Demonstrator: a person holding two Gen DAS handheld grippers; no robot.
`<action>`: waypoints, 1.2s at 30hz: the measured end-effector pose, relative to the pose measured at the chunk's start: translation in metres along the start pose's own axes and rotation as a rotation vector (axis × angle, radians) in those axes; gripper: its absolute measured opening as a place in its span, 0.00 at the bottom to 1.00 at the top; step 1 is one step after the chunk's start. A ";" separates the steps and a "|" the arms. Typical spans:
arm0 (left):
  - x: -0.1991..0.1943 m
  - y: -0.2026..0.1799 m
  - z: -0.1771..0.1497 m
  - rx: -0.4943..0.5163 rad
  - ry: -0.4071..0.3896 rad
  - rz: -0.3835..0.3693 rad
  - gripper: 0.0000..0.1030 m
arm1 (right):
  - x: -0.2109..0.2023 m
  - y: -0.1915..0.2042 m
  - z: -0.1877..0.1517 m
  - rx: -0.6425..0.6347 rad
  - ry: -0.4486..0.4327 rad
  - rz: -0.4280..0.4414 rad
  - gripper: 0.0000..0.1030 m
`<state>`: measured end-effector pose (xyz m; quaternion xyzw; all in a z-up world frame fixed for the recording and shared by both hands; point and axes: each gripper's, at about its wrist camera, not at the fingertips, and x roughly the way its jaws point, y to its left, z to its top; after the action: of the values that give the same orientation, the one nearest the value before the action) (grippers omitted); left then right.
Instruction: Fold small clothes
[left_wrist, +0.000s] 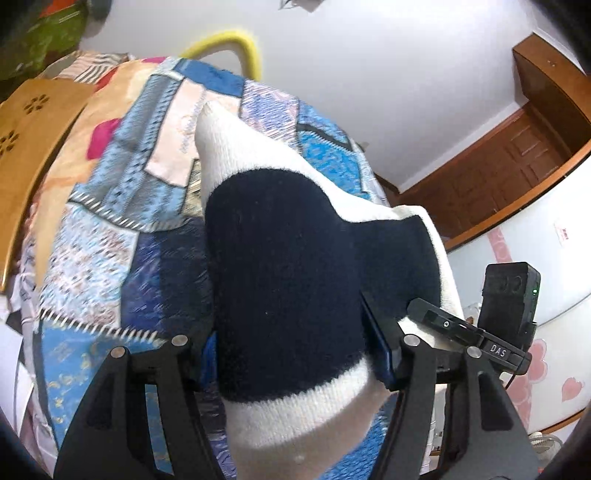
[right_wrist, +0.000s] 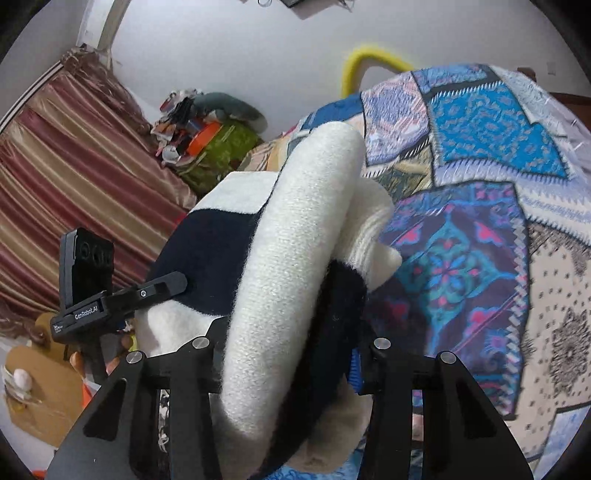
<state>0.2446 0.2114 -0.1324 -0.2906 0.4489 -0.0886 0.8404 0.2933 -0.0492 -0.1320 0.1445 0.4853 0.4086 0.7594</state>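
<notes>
Two hand-held grippers grip one knitted garment, navy with white bands, above a patchwork bedspread.

Left gripper: both jaws are clamped on a thick fold of the garment. A blue pad presses against the navy panel on the right side of the fold. The white ribbed band hangs below the jaws, toward the camera.

Right gripper: the jaws are clamped on a bunched roll of the same garment, white layer on the left, navy layer on the right. A blue pad bears on the navy layer.

In the right wrist view, the left gripper's finger lies on the garment's navy panel. The garment spans between both grippers, clear of the bedspread near the jaws. A yellow tube and a striped curtain stand behind.
</notes>
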 end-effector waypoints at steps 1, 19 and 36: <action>0.001 0.006 -0.003 -0.010 0.009 0.008 0.63 | 0.005 0.001 -0.002 0.001 0.010 -0.001 0.40; 0.043 0.066 -0.047 -0.027 0.051 0.123 0.64 | 0.049 -0.029 -0.026 0.040 0.141 -0.085 0.47; -0.013 -0.003 -0.071 0.266 -0.123 0.367 0.65 | -0.023 0.049 -0.032 -0.321 -0.109 -0.262 0.47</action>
<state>0.1800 0.1851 -0.1524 -0.0955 0.4264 0.0253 0.8991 0.2381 -0.0419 -0.1036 -0.0208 0.3870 0.3698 0.8444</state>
